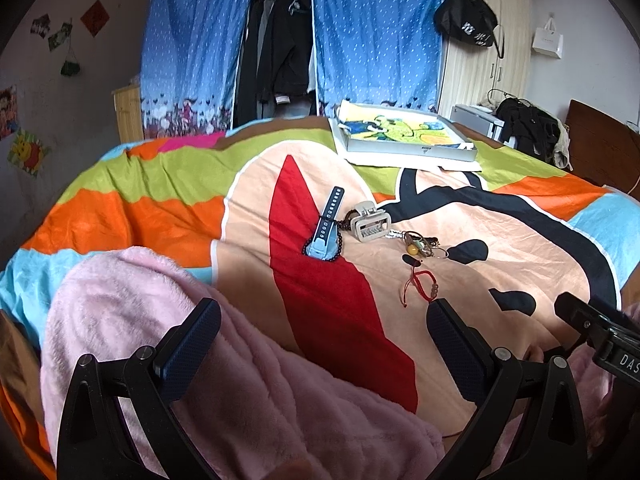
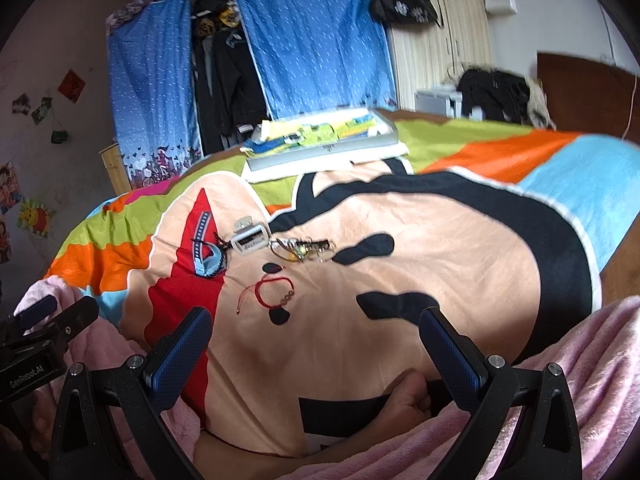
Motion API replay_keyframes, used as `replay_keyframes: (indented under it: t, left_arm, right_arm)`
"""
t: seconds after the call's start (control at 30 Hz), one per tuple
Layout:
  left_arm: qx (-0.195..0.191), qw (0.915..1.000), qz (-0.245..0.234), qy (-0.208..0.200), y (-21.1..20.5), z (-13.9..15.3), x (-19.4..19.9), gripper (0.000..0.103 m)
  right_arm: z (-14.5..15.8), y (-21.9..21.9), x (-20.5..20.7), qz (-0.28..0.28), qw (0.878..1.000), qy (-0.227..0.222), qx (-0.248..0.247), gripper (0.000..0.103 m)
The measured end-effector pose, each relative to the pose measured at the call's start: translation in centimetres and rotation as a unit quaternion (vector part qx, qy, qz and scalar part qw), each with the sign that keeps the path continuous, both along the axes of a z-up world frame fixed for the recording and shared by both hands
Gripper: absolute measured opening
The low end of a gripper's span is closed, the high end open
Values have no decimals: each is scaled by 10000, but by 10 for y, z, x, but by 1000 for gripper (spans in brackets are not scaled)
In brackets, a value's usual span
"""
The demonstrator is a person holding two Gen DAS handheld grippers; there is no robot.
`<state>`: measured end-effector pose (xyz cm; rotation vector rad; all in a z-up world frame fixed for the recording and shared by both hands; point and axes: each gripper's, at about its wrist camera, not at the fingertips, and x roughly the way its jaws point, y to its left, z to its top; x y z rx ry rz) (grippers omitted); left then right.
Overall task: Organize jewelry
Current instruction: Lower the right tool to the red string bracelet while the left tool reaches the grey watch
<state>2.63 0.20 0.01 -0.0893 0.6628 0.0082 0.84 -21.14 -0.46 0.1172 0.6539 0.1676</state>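
My left gripper (image 1: 322, 322) and right gripper (image 2: 316, 330) hover empty, fingers spread; nothing sorted yet, so I'd reach first for the red bracelet (image 2: 276, 289)

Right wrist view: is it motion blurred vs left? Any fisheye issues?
Right wrist: smeared, worst at the tray and headboard; hair clip soft, red bracelet readable. Left wrist: sharp, hair clip and watch crisp. Both: strong barrel bend in the bedspread, dark vignette at corners.
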Motion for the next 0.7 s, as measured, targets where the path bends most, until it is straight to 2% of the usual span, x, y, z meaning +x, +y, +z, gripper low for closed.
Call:
replay_keyframes:
  t: [0.2,0.43,0.6,0.7]
  left_arm:
    - [-312,9983,-124,481,18,3,36,101]
    - [-444,9937,-277,992,32,-3,88,101]
    - [-678,9861,-318,1486,46,-13,132,101]
    - [-645,9814,-335,1774,49,-20,156,101]
  right_arm:
    - [-4,-14,27,20,9984,480,303,103]
    - [-3,-15,73,363,9964,742,166,103]
    - [-11,-2,108,928,9904,1023,-18,103]
    - [-22,3,128,1134,9855,1260,-37,103]
